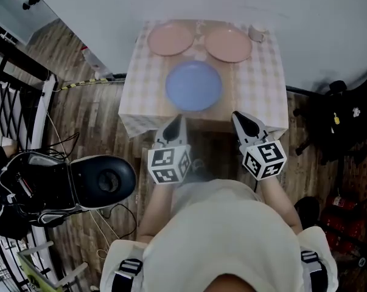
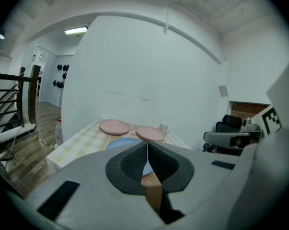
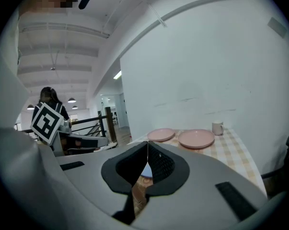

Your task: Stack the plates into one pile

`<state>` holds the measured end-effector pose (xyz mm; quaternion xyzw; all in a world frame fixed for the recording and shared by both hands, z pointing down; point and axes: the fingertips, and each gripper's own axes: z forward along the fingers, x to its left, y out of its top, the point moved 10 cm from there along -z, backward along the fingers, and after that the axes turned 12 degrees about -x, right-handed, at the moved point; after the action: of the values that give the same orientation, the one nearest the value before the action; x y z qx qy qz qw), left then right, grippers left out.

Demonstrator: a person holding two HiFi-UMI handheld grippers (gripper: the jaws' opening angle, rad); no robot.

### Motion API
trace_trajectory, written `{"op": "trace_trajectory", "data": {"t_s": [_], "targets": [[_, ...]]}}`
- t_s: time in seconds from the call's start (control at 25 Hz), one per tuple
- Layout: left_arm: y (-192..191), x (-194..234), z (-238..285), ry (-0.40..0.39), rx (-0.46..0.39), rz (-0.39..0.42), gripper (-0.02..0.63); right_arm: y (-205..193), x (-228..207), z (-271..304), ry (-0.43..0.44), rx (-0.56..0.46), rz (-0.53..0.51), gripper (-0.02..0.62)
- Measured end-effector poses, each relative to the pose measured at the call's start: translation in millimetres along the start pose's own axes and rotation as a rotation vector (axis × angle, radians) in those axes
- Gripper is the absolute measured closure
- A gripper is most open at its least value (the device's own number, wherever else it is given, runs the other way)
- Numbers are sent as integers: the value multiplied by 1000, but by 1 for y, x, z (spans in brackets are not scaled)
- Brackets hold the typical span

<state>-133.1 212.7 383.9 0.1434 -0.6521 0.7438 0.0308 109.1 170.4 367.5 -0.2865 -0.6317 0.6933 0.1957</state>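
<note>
The left gripper (image 1: 176,121) and right gripper (image 1: 241,119) hovered at the near edge of the checked-cloth table (image 1: 265,84), jaws pressed together, empty. The round blue plate (image 1: 193,85) lay nearest them, with the left round pink plate (image 1: 170,39) and the right round pink plate (image 1: 229,44) apart behind it.

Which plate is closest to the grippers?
The blue plate: it's in front, alone; the two pink plates sit side by side behind it.

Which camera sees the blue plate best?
The head view: it looks down on the whole blue plate, uncovered. The left gripper view shows only part of it behind the jaws; the right gripper view, just a sliver.
</note>
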Motion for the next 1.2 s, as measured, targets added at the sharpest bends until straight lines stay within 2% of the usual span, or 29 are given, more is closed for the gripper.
{"op": "trace_trajectory", "data": {"t_s": [0.32, 0.64, 0.96, 1.2], "targets": [[10, 43, 51, -27, 19, 7, 600, -4, -10, 58, -42, 19, -6, 595], [0, 76, 80, -28, 51, 8, 600, -23, -19, 91, -73, 54, -9, 595], [-27, 102, 96, 10, 118, 2, 600, -51, -32, 112, -88, 141, -49, 594], [-44, 117, 111, 64, 165, -38, 600, -67, -53, 127, -97, 205, -65, 595]]}}
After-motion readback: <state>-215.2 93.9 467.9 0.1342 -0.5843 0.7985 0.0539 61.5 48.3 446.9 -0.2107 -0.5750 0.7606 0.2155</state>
